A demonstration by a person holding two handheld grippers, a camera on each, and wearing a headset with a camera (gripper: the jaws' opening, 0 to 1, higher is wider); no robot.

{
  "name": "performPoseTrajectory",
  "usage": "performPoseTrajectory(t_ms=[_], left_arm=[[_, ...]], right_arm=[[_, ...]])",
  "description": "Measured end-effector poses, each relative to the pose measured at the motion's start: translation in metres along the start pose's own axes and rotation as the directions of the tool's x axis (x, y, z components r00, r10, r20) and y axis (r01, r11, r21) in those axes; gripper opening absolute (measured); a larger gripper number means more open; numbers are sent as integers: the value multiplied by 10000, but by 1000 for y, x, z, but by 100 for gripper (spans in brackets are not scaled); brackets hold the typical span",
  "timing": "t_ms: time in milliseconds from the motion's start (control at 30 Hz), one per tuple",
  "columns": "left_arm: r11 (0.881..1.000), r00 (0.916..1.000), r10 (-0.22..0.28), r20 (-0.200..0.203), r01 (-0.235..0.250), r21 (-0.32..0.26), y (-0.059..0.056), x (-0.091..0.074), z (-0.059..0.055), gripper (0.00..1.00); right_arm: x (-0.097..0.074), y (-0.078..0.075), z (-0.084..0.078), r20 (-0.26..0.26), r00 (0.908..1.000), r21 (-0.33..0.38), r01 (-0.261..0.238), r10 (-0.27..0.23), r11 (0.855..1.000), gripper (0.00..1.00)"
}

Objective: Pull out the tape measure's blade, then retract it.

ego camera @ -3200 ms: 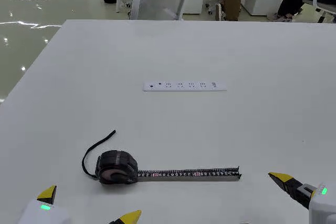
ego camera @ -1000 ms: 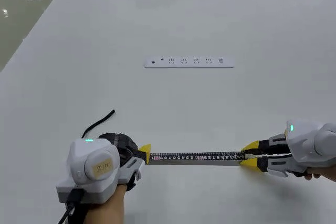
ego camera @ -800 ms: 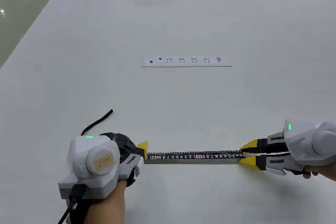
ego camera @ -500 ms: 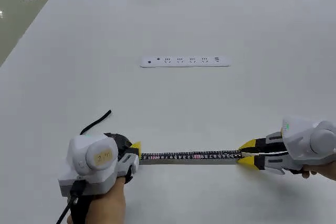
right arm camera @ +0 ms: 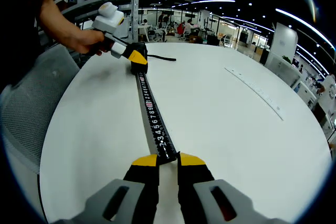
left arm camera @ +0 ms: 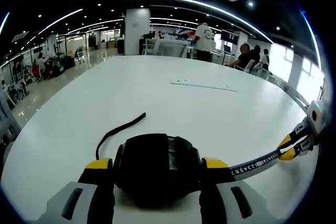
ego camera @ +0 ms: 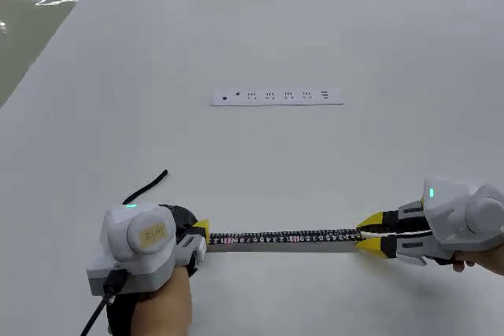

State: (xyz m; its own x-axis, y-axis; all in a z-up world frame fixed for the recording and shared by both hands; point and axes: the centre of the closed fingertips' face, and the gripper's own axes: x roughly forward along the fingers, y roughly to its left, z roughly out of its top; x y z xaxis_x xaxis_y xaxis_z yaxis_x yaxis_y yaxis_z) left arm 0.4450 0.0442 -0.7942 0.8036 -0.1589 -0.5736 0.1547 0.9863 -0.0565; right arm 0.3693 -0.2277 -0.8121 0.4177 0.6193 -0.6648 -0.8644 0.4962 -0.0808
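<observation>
Tape measure (ego camera: pixel 236 238) lies on the desk (ego camera: pixel 315 29), well to the near side of the power strip (ego camera: pixel 276 97) and roughly parallel to it — and both grippers are on it. The left gripper (left arm camera: pixel 157 164) has its jaws clamped on the case (left arm camera: pixel 156 150), one on each flank, nearer than the strip's left end and a little further out. The right gripper (right arm camera: pixel 168 160) has its jaws pinched shut on the very end of the blade (right arm camera: pixel 152 114), nearer than the strip's right end and just past it. The blade runs flat on the desk between the two, numbers up, and looks straight. A black strap (ego camera: pixel 146 186) trails from the case toward the strip, clear of both sets of jaws.

My read: the pull-out is in hand or near done — a good length is out. The next move calls for the left to pin the case where it is. The right then walks the tip back toward the case along the blade's own line, slowly, so the spring cannot whip it home or kink it.
</observation>
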Motion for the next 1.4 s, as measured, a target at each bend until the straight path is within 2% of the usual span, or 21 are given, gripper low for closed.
performPoseTrajectory(t_ms=[667,1400], left_arm=[[9990,9994,-323,-80,320,-322,2,-1,0,62],[9972,9985,-537,-141,529,-531,2,-2,1,62]], right_arm=[[-2,3,2,15,10000,-31,47,-47,10000,11],[13,10,22,342,9994,-92,-41,44,9999,11]])
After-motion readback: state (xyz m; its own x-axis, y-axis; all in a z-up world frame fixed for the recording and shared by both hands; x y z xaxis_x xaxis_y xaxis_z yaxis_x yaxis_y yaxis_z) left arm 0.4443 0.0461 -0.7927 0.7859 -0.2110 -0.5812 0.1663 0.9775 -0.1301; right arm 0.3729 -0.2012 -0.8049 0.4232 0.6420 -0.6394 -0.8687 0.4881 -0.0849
